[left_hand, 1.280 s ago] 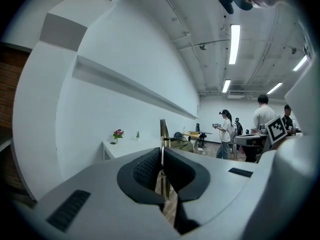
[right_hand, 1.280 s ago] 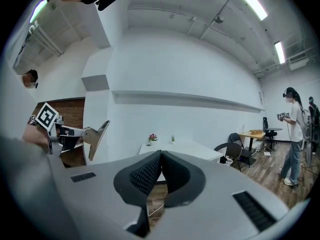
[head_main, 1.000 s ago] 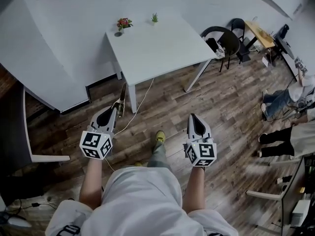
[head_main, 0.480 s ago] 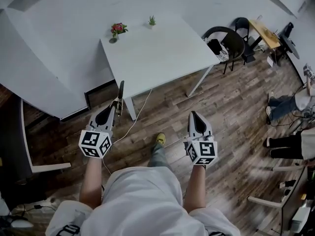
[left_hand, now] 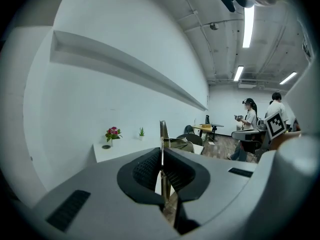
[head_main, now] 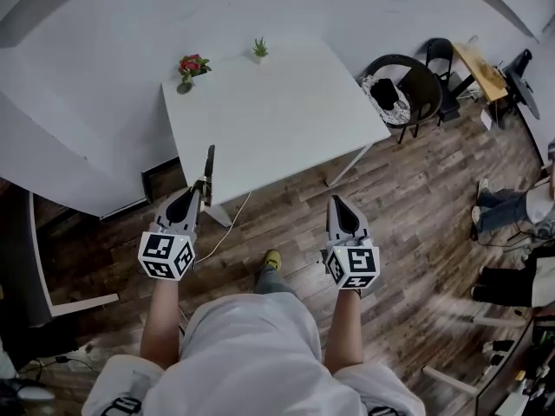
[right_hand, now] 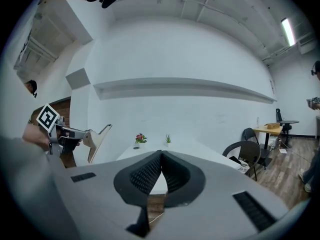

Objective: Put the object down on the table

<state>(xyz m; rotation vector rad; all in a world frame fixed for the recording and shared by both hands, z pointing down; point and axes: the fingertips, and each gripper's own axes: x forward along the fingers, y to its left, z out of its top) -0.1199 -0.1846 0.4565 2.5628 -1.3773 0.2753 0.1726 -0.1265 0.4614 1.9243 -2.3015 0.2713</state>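
My left gripper [head_main: 200,192] is shut on a thin flat tool [head_main: 209,165] that sticks up and forward past the fingertips, just over the near edge of the white table [head_main: 269,102]. The left gripper view shows the tool [left_hand: 163,133] edge-on, pinched between the dark pads [left_hand: 150,169]. My right gripper [head_main: 335,201] hangs over the wooden floor in front of the table, shut with nothing in it [right_hand: 161,157]. From the right gripper view, the tool [right_hand: 98,141] appears as a tan flat blade at the left.
A pot of red flowers [head_main: 191,65] and a small green plant [head_main: 259,48] stand at the table's far edge by the wall. Black chairs [head_main: 401,83] and a yellow side table [head_main: 482,62] are to the right. People [head_main: 512,208] sit far right. A cable [head_main: 227,225] lies on the floor.
The table has drawn nearer as I stepped forward; the tool's tip now overlaps its near edge. Both grippers keep the same pose and stay shut.
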